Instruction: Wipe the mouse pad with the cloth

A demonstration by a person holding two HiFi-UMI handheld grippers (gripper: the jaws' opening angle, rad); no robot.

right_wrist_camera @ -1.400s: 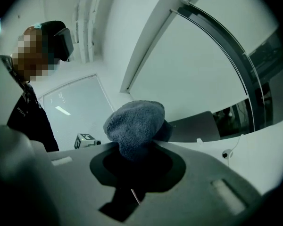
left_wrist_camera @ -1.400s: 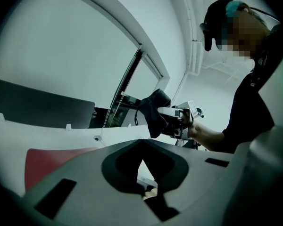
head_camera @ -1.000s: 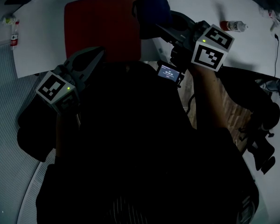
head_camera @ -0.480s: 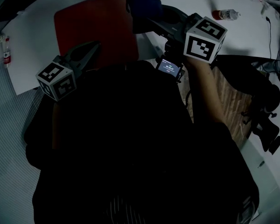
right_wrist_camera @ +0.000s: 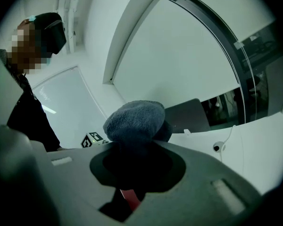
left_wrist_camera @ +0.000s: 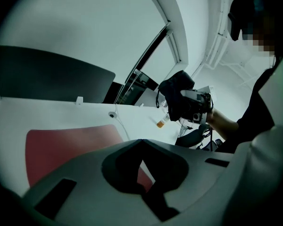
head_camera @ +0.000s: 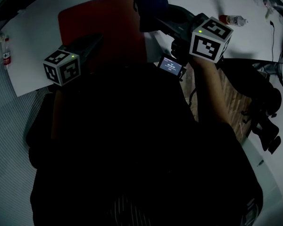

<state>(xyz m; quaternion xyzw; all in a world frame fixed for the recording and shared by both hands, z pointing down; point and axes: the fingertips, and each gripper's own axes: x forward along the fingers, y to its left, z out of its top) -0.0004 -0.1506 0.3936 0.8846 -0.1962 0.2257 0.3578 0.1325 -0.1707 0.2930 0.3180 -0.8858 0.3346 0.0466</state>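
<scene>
The red mouse pad (head_camera: 104,25) lies flat on the white table (head_camera: 33,36). A dark blue cloth (head_camera: 151,4) is bunched up in my right gripper (head_camera: 156,19), which is shut on it and held above the pad's right edge. In the right gripper view the cloth (right_wrist_camera: 134,119) bulges out between the jaws, with a sliver of the pad (right_wrist_camera: 130,197) below. My left gripper (head_camera: 95,39) hovers over the pad's near left part, shut with nothing in it. From the left gripper view, the pad (left_wrist_camera: 66,147) spreads out beyond the left gripper (left_wrist_camera: 140,141).
A small orange-capped bottle (head_camera: 233,19) lies on the table at the far right, and another small bottle (head_camera: 7,55) stands at the left edge. A white cable (left_wrist_camera: 120,124) runs across the table behind the pad. A dark office chair (head_camera: 264,107) stands at the right.
My left gripper has risen and moved forward over the pad's near edge. The right gripper keeps the cloth and has shifted only slightly by the pad's right edge.
</scene>
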